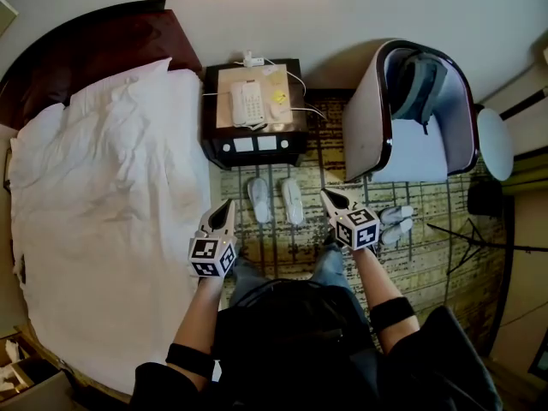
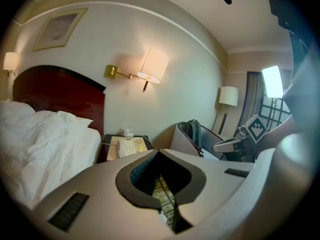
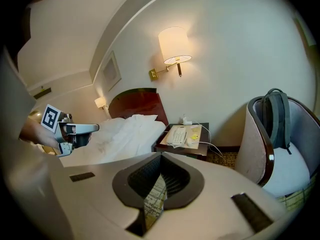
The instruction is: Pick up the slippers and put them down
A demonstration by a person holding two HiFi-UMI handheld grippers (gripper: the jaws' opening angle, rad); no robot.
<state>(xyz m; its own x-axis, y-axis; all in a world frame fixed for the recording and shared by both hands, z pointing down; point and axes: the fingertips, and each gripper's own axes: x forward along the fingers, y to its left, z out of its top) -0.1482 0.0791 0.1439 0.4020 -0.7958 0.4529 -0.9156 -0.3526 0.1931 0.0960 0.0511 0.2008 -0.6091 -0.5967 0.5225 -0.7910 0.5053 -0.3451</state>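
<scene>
Both claws hang closed and empty above the carpet (image 1: 428, 268). The left claw (image 1: 225, 205) has its jaws pressed together with nothing between them, and so does the right claw (image 1: 330, 197); in each gripper view only a thin strip of patterned carpet shows through the slit. A white pair of slippers (image 1: 259, 199) lies side by side on the floor between the two claws, just ahead of their tips and toes toward the nightstand (image 1: 295, 148). A second pale pair (image 1: 396, 216) lies just to the outer side of the right claw, near the foot of the chair (image 1: 366, 118). Nothing is held, so this looks like either the moment ahead of a pick-up or the moment after a set-down; these pictures alone do not settle which. If a pick-up is next, each claw would need to open its jaws, tip further down and drop to a slipper's edge, one slipper to each side, without nudging the pair apart. Neither gripper view shows a slipper at all, since both look out toward the bed (image 1: 103, 195), the wall lamps and the chair. The second pair is partly covered by the right claw's marker cube, and the person's legs hide the carpet nearest the body. Which pair the task means I cannot tell.
</scene>
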